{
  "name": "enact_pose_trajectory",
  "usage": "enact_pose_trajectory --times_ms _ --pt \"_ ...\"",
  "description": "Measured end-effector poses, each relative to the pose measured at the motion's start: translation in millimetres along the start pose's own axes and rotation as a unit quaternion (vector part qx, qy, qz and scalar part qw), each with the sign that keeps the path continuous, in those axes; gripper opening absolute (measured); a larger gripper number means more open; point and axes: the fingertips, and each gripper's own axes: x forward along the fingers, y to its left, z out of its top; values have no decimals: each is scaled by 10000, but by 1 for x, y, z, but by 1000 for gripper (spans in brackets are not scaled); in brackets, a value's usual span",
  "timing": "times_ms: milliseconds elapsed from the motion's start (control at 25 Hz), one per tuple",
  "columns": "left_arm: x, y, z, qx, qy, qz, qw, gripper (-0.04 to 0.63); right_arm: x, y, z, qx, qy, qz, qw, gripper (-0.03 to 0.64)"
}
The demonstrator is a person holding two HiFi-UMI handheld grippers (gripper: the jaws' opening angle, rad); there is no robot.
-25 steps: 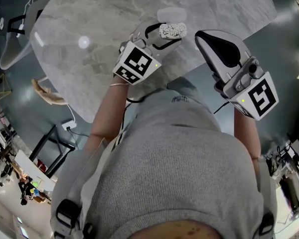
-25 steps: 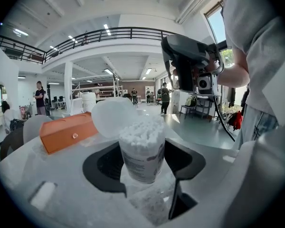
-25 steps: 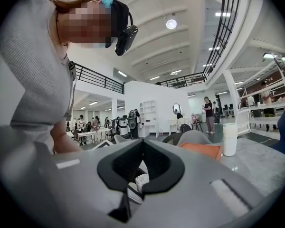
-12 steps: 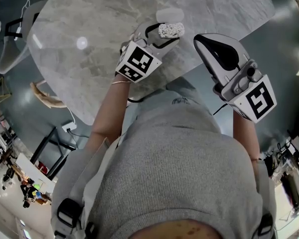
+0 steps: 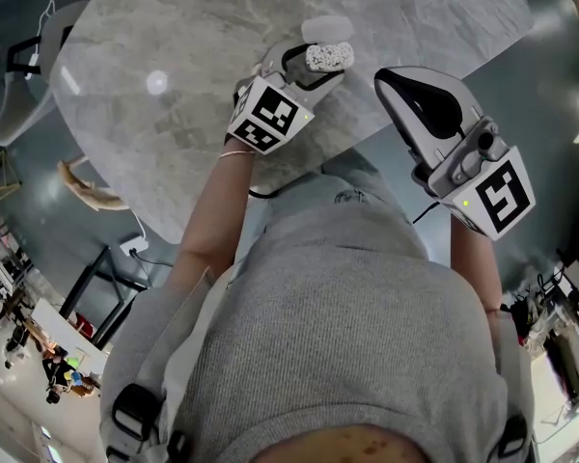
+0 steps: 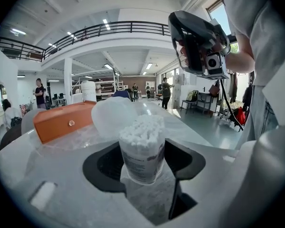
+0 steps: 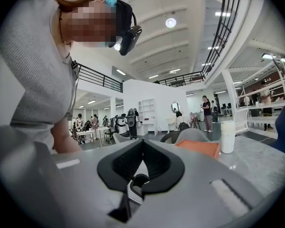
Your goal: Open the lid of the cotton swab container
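Setting: a large open hall with a railed mezzanine. A grey marble-patterned table [image 5: 174, 114] lies under the head camera.

The clear plastic cotton swab container [image 6: 142, 148], packed with white swab heads and carrying a printed label, stands upright between the jaws of my left gripper [image 6: 145, 164]. It is over the near part of the table, close to the edge by the operator's body. The jaws are set wide and the black pads close on the container's sides. I cannot tell whether its base touches the tabletop.

The round translucent lid [image 6: 113, 118] is swung open. It tilts back behind the swabs on the far side, leaving the swab heads exposed.

My right gripper [image 7: 142, 156] has its jaws fully together with nothing between them. It is held to the right of the container, well apart from it and off the table's edge.

Farther back on the table, in the left gripper view, a flat orange box [image 6: 64, 121] lies to the left behind the lid. A white cylindrical cup [image 6: 88, 91] stands beyond the box.

The operator's grey knit sweater [image 5: 347, 326] fills the lower head view.
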Motion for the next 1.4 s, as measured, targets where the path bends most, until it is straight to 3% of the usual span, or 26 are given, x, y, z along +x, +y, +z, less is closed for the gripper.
enact_pose_trajectory --times_ms 1400 --pt "12 -6 -17 75 257 -241 9994 262 5 7 4 92 -106 75 9999 3"
